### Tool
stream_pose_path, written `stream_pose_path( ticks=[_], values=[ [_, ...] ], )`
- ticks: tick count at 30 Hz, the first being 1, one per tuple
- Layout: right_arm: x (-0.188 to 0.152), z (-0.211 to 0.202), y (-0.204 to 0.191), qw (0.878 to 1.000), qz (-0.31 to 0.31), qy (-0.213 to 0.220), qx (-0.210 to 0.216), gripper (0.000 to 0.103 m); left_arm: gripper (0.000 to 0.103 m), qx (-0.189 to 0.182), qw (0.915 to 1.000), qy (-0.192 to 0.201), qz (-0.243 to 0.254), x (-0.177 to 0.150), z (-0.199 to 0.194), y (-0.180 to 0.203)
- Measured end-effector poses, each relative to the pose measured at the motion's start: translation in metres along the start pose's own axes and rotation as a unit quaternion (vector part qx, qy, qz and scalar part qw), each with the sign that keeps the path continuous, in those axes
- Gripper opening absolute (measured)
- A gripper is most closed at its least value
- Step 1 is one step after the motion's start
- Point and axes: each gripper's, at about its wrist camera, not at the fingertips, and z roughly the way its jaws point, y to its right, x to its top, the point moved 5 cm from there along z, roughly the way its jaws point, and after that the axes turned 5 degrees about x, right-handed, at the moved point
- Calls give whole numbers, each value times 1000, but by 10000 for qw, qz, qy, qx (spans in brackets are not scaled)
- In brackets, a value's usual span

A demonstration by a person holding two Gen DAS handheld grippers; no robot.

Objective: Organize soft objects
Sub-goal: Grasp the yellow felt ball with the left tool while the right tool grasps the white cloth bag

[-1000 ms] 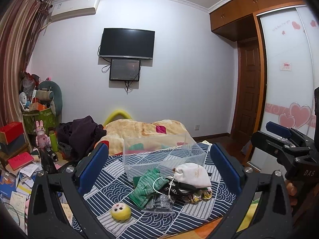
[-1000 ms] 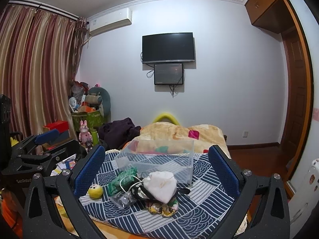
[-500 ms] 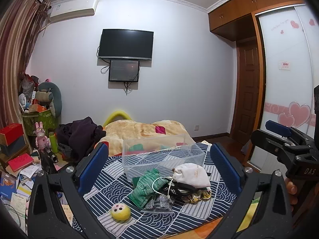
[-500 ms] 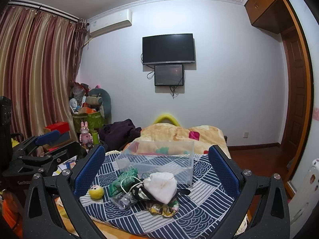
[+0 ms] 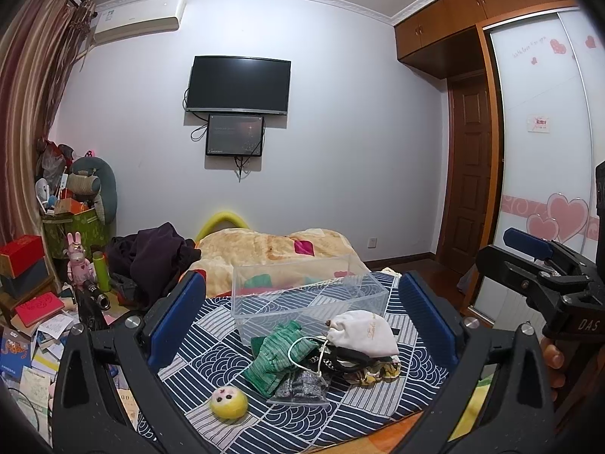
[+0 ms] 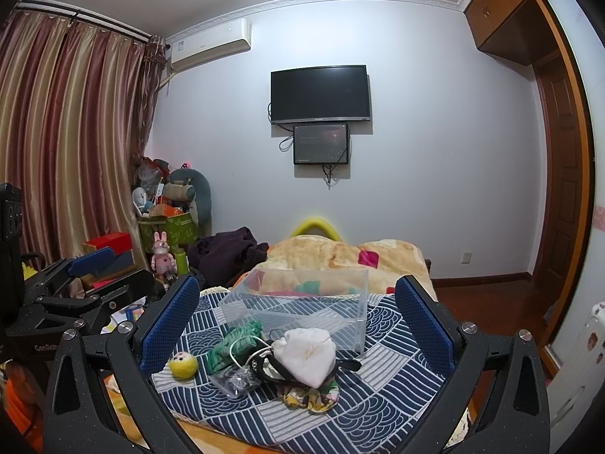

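A pile of soft items lies on the blue patterned cloth (image 5: pixel 211 340): a white drawstring pouch (image 5: pixel 365 333), a green knitted piece (image 5: pixel 278 355), a small clear bag (image 5: pixel 302 386), a dark strap and a floral fabric piece (image 6: pixel 312 397). A yellow plush ball (image 5: pixel 228 403) lies apart at the left. A clear plastic box (image 5: pixel 302 295) stands behind the pile. My left gripper (image 5: pixel 302 317) and right gripper (image 6: pixel 297 319) are both open and empty, held back from the pile. The pouch (image 6: pixel 306 353), ball (image 6: pixel 183 365) and box (image 6: pixel 298 304) also show in the right wrist view.
A beige blanket (image 5: pixel 264 246) and dark clothes (image 5: pixel 155 253) lie behind the box. Boxes, books and toys crowd the left side (image 5: pixel 34 302). A wardrobe (image 5: pixel 544 151) and door stand at the right. A TV (image 5: pixel 238 87) hangs on the far wall.
Both views have shifted very slightly; the grippers stay open and the objects have not moved.
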Motion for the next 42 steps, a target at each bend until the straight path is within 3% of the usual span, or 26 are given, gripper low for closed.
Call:
stream_pose_path(
  ticks=[27,32,42],
  values=[
    [-2,1,-2,10000,-10,15,-5,103,103,-23,10000,-41,52,-4,1,1],
    [-14,10,4,9998,26,-183,-5,103,103,171,9991,-359,150,-26,13,-11],
    [-77,58,26,9917,335,-1240,-54,103,103,641,9880,-1406,-43,-101,54,-61]
  ],
)
